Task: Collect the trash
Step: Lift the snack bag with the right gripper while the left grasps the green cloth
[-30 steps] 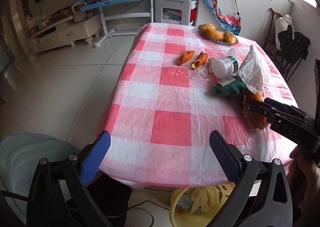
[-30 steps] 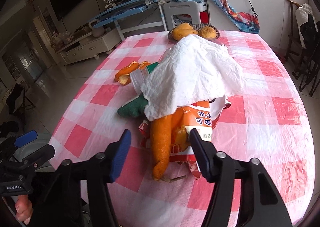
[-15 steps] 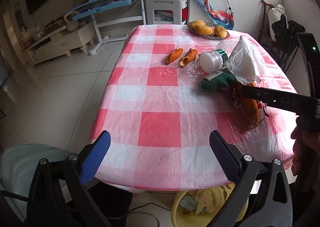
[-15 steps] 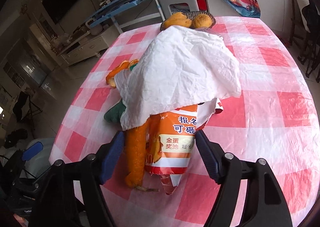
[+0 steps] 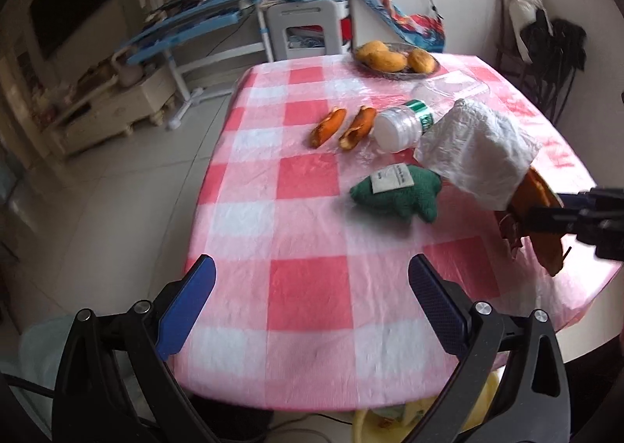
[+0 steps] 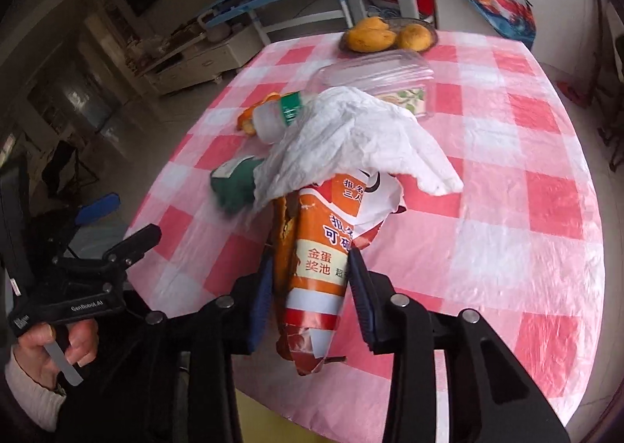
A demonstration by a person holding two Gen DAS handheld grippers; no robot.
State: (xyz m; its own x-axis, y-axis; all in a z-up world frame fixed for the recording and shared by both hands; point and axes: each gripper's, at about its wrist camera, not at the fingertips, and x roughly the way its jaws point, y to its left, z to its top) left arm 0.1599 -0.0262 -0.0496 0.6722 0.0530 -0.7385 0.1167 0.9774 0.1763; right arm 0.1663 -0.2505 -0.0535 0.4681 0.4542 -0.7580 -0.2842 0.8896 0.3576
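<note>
Checkered tablecloth (image 6: 507, 209) underneath, right gripper (image 6: 308, 287) just squeezed onto the orange snack wrapper (image 6: 319, 263); left gripper (image 5: 312, 306) gapes empty.

"金蛋 奖池" on orange wrapper (image 6: 318, 267); "GenRobot.AI" on left tongs (image 6: 117, 224).

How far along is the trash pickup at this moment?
Done: a yellow bin under the table edge already holds some scraps. In hand: the right claw, which has just been closing, grips an orange wrapper with a peel and a white tissue draped on top. Left: two peels, bottle. Left claw open, empty.
</note>
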